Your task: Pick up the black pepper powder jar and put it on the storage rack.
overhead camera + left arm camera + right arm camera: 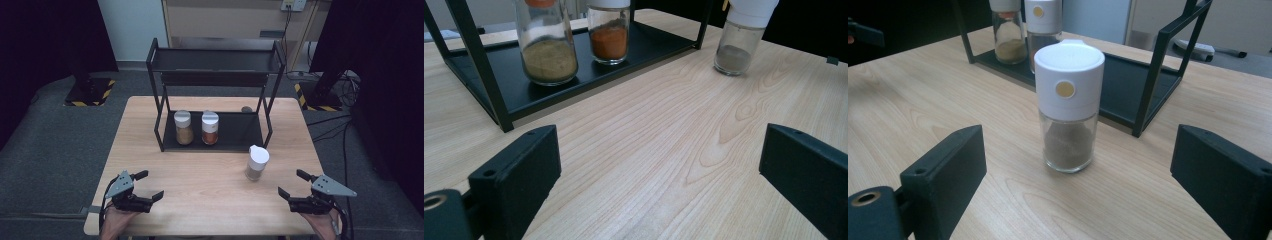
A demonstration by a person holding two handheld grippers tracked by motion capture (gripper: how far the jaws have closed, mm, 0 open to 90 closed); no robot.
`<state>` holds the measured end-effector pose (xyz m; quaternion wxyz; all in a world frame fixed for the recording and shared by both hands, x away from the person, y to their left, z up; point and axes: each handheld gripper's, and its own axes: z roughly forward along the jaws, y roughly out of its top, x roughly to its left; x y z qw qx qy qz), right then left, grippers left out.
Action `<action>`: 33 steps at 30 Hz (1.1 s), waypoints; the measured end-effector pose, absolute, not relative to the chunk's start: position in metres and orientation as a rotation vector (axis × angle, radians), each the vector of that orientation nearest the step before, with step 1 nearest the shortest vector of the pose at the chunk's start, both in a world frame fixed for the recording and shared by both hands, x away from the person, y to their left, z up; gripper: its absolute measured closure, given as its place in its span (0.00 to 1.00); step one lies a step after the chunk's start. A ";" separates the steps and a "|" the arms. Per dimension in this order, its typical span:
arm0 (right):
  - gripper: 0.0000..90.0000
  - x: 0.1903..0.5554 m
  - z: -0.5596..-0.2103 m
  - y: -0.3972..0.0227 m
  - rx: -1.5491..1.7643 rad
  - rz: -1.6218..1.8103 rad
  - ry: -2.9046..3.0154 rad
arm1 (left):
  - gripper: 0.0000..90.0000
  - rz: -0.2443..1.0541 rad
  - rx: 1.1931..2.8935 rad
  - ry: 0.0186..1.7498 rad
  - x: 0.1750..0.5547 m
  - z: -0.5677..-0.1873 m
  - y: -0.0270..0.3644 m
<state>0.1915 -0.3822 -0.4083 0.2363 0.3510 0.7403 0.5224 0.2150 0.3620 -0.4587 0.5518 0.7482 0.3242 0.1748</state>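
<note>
Both grippers, left [150,185] and right [290,183], rest wide open, empty. Right faces the grey spice jar [1068,107]; a high, off-centre grip could tip it.

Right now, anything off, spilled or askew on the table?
One oddity: the grey-spice jar stands on the bare table, outside the rack holding the other two jars. It's upright; nothing spilled.

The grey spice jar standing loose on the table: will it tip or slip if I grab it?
The grey spice jar is tall on a narrow base, so a high push probably tips it. Its clear body looks like smooth glass: likely slippery and breakable. It's under half full, probably light.
</note>
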 end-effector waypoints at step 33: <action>0.06 0.205 -0.360 -0.368 0.989 1.393 2.075 | 0.03 0.413 1.770 0.769 0.215 -0.458 0.362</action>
